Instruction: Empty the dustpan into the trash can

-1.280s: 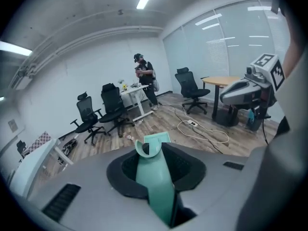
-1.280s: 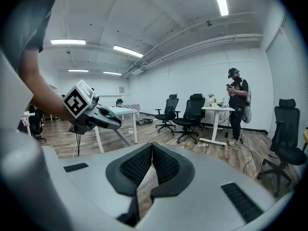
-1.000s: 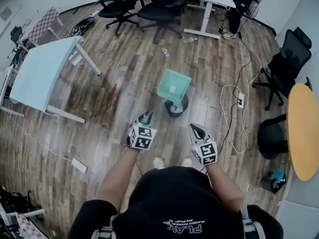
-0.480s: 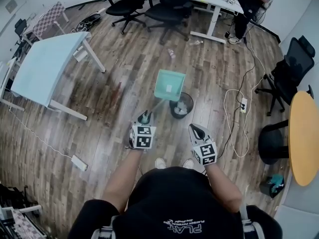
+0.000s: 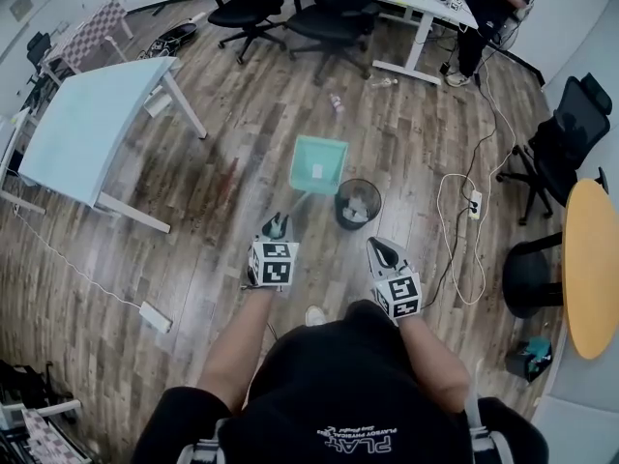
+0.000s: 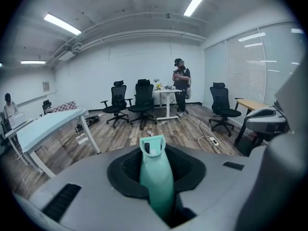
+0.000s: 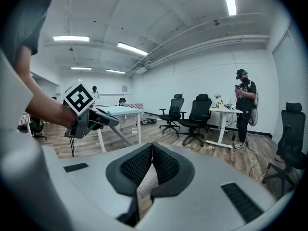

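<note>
The left gripper (image 5: 280, 226) pinches the teal handle (image 6: 156, 177) of the dustpan (image 5: 317, 165), with its jaws clamped on it. The pan hangs over the wood floor (image 5: 242, 114), just beside the far-left rim of the trash can (image 5: 358, 204) and not above its opening. The right gripper (image 5: 385, 250) is empty, its pads pressed together. To empty cleanly, centre the pan's lip over the can before rolling the wrist. Keep the grip firm so the handle cannot swivel. Whether debris remains in the pan cannot be told.
</note>
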### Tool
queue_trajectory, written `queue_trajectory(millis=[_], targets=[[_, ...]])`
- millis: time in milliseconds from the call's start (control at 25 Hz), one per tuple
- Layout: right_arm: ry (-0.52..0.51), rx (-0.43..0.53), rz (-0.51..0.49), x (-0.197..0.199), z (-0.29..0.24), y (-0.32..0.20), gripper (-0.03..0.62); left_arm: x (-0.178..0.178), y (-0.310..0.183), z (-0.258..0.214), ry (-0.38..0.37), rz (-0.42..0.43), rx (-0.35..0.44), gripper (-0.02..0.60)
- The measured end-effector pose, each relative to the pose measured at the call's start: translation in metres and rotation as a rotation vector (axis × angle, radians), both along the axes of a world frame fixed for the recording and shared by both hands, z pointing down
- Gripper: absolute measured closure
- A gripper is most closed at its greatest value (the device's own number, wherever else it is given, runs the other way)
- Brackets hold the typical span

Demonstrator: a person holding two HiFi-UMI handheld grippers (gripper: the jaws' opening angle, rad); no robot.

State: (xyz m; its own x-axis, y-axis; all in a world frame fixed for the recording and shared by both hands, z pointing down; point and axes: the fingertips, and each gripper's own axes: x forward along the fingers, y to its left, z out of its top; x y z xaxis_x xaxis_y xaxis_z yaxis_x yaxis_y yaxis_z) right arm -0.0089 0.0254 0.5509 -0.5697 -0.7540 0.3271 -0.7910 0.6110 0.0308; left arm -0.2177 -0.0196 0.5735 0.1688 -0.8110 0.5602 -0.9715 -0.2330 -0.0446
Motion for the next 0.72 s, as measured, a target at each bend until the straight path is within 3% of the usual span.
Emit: queue_trajectory(millis=[360,720], targets=[[0.000,-0.021,-0.023,-0.013,0.011,-0.032,0.569,-0.023,-0.027,0.025,-0.007,-0.049,-0.062,0.492],[-0.007,-0.048,-0.038,0.004,0.023,-0.092,0.569,-0.016,-0.065,0.067,-0.020,-0.098,-0.164,0.492]])
